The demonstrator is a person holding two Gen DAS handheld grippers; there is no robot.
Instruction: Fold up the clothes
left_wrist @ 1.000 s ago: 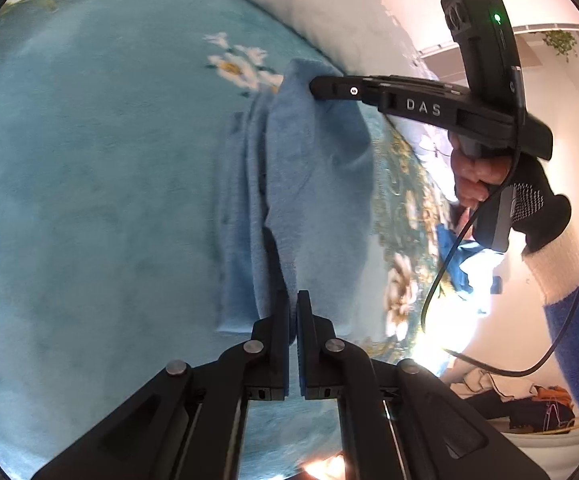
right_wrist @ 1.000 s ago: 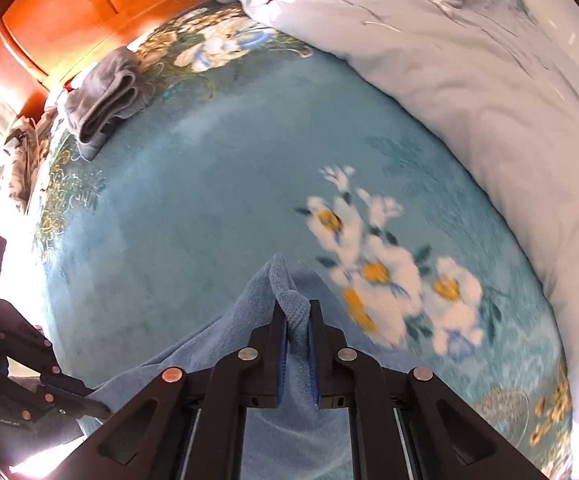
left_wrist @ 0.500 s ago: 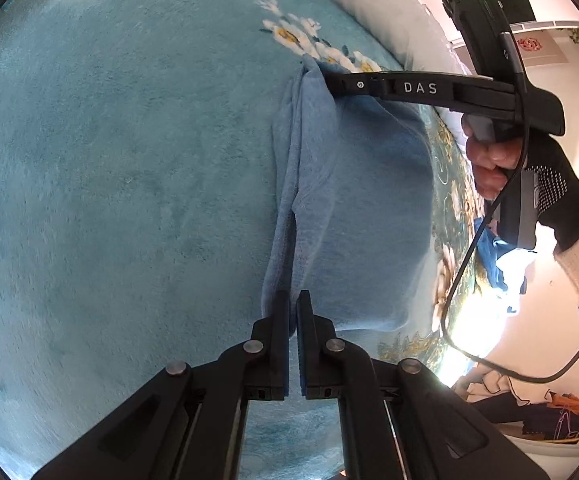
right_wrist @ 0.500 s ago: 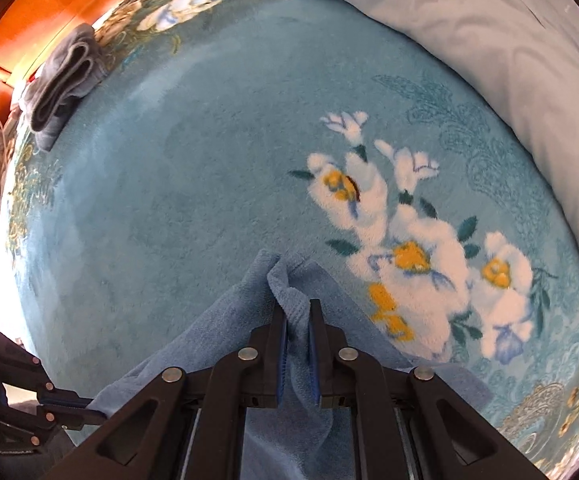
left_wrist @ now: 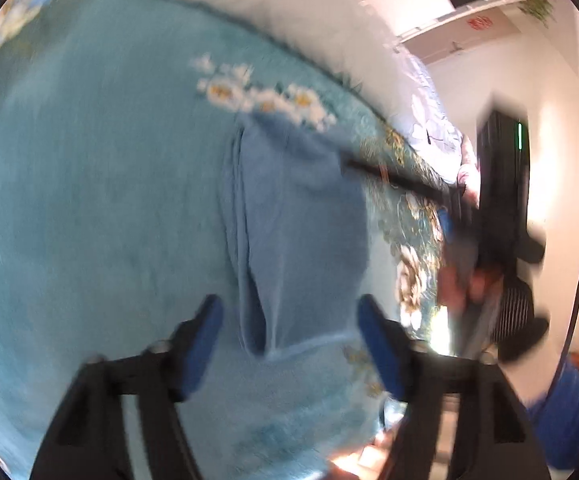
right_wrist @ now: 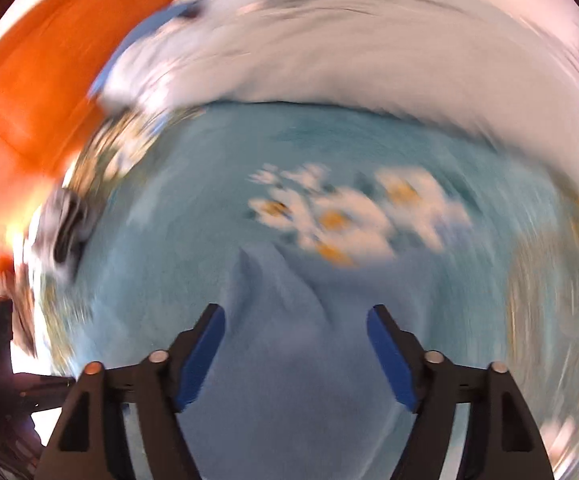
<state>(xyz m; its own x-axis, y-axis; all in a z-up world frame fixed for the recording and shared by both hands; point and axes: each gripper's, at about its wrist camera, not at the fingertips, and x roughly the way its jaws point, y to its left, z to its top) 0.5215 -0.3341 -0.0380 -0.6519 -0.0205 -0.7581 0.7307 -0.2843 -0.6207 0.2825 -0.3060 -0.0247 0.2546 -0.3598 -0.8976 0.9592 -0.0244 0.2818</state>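
A blue garment (left_wrist: 301, 232) lies folded lengthwise on the teal floral blanket (left_wrist: 101, 216). My left gripper (left_wrist: 289, 316) is open and empty, its blue pads either side of the garment's near end. My right gripper (right_wrist: 295, 322) is open and empty above the garment's other end (right_wrist: 281, 340). In the left wrist view the right gripper (left_wrist: 501, 200) shows blurred at the right, off the garment's far corner. Both views are motion-blurred.
A white duvet (right_wrist: 349, 48) lies along the far side of the blanket. A folded grey garment (right_wrist: 65, 232) sits at the blanket's left edge near an orange wooden panel (right_wrist: 29, 92). A white wall and shelf (left_wrist: 469, 24) stand beyond the bed.
Both grippers have opened and let go of the blue garment, which now lies on the blanket. Both have drawn back from it and are moving fast.
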